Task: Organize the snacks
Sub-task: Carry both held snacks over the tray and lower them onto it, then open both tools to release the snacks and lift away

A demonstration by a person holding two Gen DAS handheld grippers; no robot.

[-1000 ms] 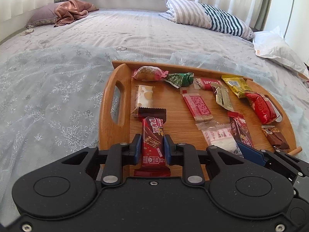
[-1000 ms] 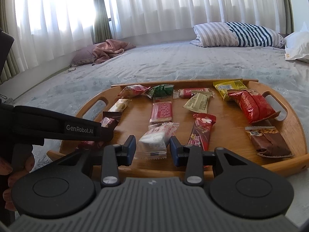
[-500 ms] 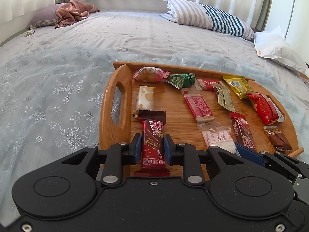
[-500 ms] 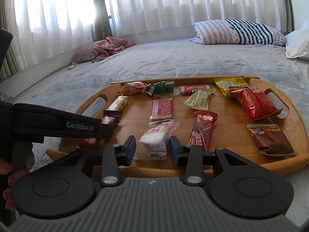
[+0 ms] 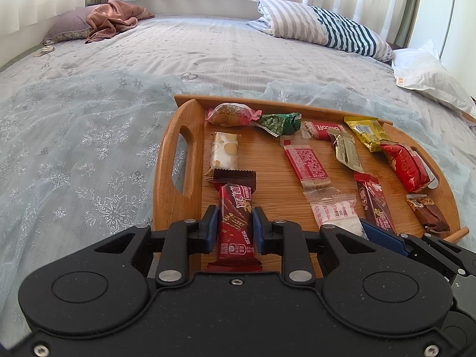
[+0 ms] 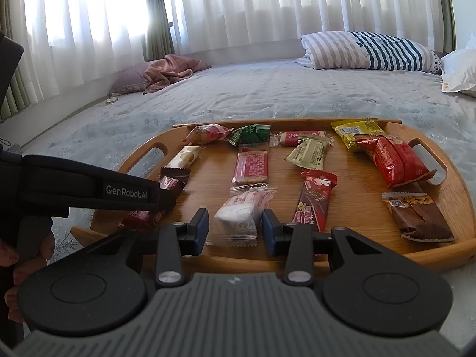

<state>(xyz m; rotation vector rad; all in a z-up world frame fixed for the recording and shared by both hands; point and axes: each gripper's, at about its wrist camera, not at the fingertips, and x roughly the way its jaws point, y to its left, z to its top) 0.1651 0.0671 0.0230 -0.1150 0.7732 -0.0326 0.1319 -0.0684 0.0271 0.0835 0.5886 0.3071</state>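
Note:
A wooden tray (image 5: 175, 160) with handles lies on the bed and holds several wrapped snacks in rows. My left gripper (image 5: 235, 227) is shut on a dark red wafer bar (image 5: 235, 205) at the tray's near left corner. From the right wrist view this gripper (image 6: 165, 197) reaches in from the left. My right gripper (image 6: 235, 226) hovers over the tray's front edge with a white packet (image 6: 238, 217) between its pads, which sit against the packet's sides. One blue finger (image 5: 380, 235) of it shows beside the white packet (image 5: 339, 217).
On the tray also lie a brown nut bar (image 6: 416, 217), a red bag (image 6: 392, 160), a long dark red bar (image 6: 315, 199) and a cream bar (image 5: 224, 150). A striped pillow (image 5: 321, 29) and pink cloth (image 5: 113, 19) lie far back. A hand (image 6: 9, 255) grips the left handle.

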